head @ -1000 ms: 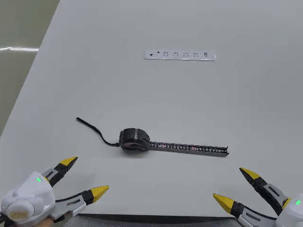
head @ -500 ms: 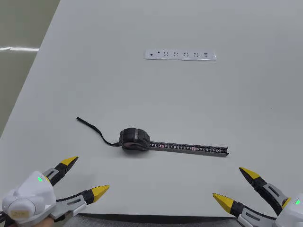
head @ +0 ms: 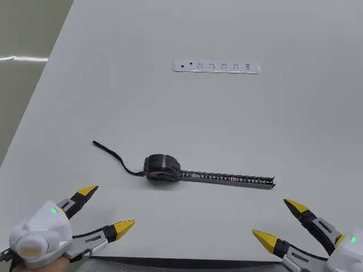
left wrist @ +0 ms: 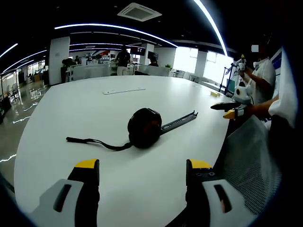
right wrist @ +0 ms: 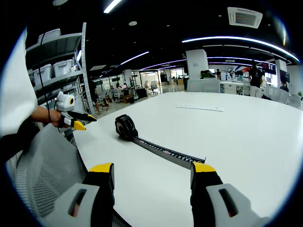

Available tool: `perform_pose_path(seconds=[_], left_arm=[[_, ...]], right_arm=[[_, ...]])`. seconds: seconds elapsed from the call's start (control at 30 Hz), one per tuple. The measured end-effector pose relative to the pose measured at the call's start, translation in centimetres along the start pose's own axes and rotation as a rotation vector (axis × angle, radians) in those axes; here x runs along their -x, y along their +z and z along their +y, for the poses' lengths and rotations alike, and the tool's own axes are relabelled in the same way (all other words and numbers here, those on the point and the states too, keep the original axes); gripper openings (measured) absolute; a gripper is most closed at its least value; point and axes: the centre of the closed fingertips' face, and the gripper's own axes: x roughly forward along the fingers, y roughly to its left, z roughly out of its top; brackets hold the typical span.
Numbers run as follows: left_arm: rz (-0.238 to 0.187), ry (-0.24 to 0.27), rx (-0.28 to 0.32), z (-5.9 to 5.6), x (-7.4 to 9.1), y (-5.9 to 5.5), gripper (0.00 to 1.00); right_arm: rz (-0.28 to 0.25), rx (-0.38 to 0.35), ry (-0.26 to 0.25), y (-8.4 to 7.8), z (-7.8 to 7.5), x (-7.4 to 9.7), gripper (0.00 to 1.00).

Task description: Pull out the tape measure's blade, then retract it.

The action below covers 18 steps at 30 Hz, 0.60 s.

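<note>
tape (head: 161,168) lies on the white worktop (head: 170,107), near-centre, a bit farther out than both tongs. blade (head: 227,179) is pulled out to the right and lies flat on the worktop, its tip just far of the right tongs (head: 277,219). black strap (head: 113,154) trails from the tape's left side, curving far-left. left tongs (head: 106,208) hang at the near-left edge, jaws spread wide, nothing in them, well apart from the tape. right tongs at the near-right edge, jaws also spread, nothing between them, near the blade tip. in the left gripper view the tape sits ahead, centred between the yellow jaw tips. in the right gripper view the blade runs toward the right jaw; looks like there is a gap, hard to be sure. white power strip (head: 216,66) lies far, well apart from the tape.
</note>
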Motion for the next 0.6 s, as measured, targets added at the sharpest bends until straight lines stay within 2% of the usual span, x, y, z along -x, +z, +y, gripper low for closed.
perform_pose_path(seconds=[0.6], left_arm=[[0.002,-0.015,-0.014,-0.2,-1.3,0.9,0.74]], right_arm=[[0.002,0.003,0.007,0.2,-0.4,-0.8,0.65]])
